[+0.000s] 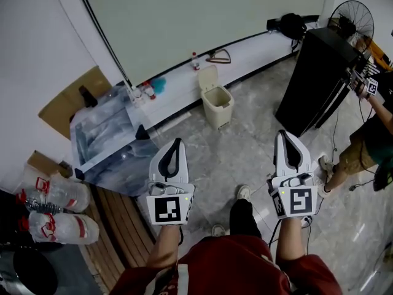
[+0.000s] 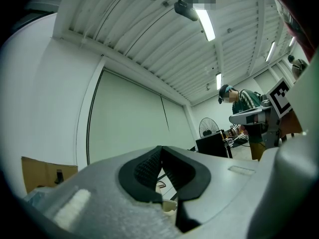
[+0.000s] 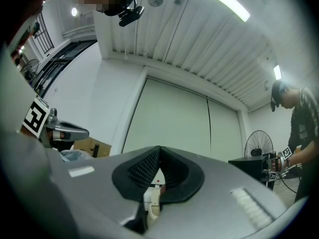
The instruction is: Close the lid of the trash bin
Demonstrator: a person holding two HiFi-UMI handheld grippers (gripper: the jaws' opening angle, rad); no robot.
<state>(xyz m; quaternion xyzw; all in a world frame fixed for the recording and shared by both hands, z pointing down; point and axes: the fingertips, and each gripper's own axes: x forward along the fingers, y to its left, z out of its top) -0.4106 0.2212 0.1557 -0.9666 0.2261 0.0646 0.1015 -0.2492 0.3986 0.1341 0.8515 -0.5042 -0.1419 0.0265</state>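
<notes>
A small cream trash bin (image 1: 217, 105) stands on the floor by the far wall, its lid (image 1: 207, 77) tipped up and open. My left gripper (image 1: 173, 147) is held out over the floor, well short of the bin and to its left, jaws shut with nothing in them. My right gripper (image 1: 287, 139) hangs to the right, also apart from the bin, shut and empty. A sliver of the bin (image 3: 151, 199) shows below the closed right pads (image 3: 144, 169). In the left gripper view a bit of the bin (image 2: 169, 204) peeks under the pads (image 2: 149, 168).
A tall black cabinet (image 1: 317, 82) and a fan (image 1: 352, 18) stand at the right, with a person (image 1: 368, 140) beside them holding other grippers. A clear plastic-covered box (image 1: 107, 140), cardboard (image 1: 67, 103) and water bottle packs (image 1: 55, 211) sit at the left. My feet (image 1: 242, 192) are on grey marble floor.
</notes>
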